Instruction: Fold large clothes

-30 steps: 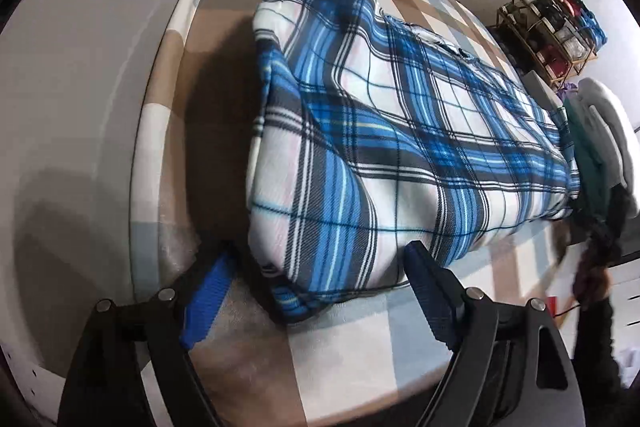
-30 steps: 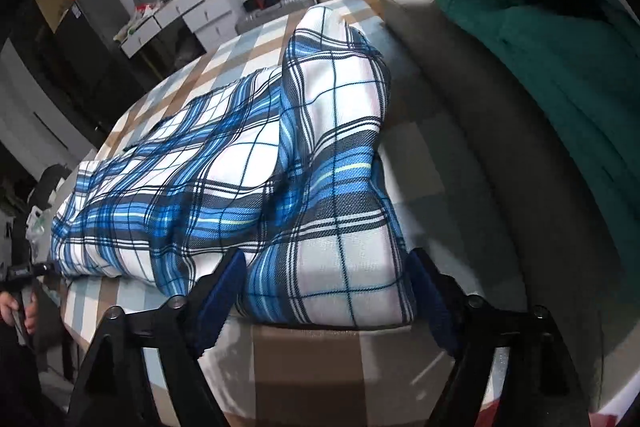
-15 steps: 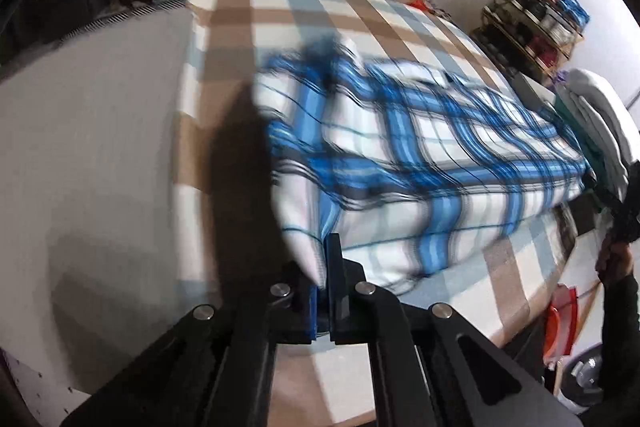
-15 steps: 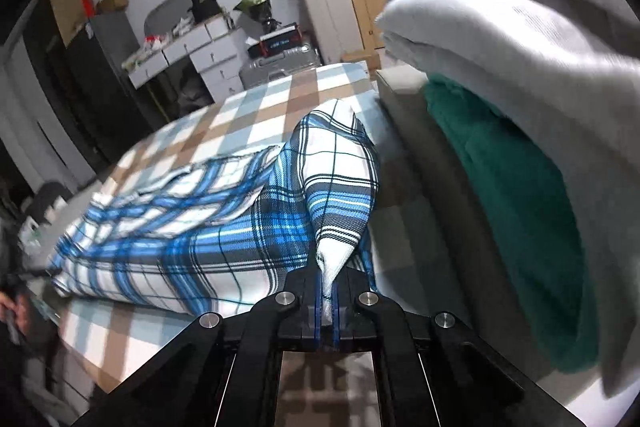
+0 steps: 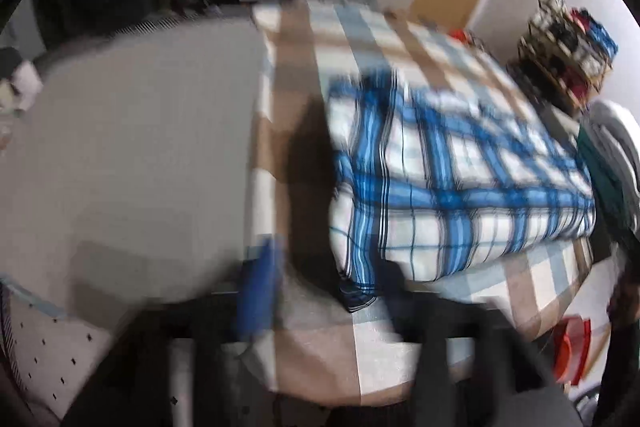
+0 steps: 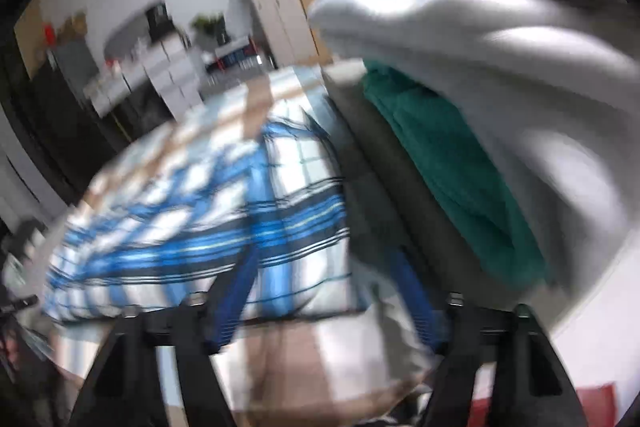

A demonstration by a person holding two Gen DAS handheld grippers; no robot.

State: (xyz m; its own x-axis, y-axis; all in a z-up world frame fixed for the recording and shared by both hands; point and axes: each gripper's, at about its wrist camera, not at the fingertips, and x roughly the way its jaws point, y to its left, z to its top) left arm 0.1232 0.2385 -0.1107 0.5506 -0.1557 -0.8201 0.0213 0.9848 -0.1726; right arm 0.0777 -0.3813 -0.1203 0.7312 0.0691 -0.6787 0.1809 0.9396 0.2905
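- The blue-and-white plaid garment (image 5: pixel 448 187) lies folded in a thick, soft slab on the checked cloth (image 5: pixel 304 67) covering the surface, near its front edge.
- The left gripper (image 5: pixel 332 291) points steeply down at the garment's near corner; its jaws have just been opening and stand apart, pads off the fabric.
- The right gripper (image 6: pixel 328 291) has likewise just been opening, empty, over the other end (image 6: pixel 280 227).
- A grey garment (image 6: pixel 500 47) and a teal one (image 6: pixel 452 179) are stacked beside it.
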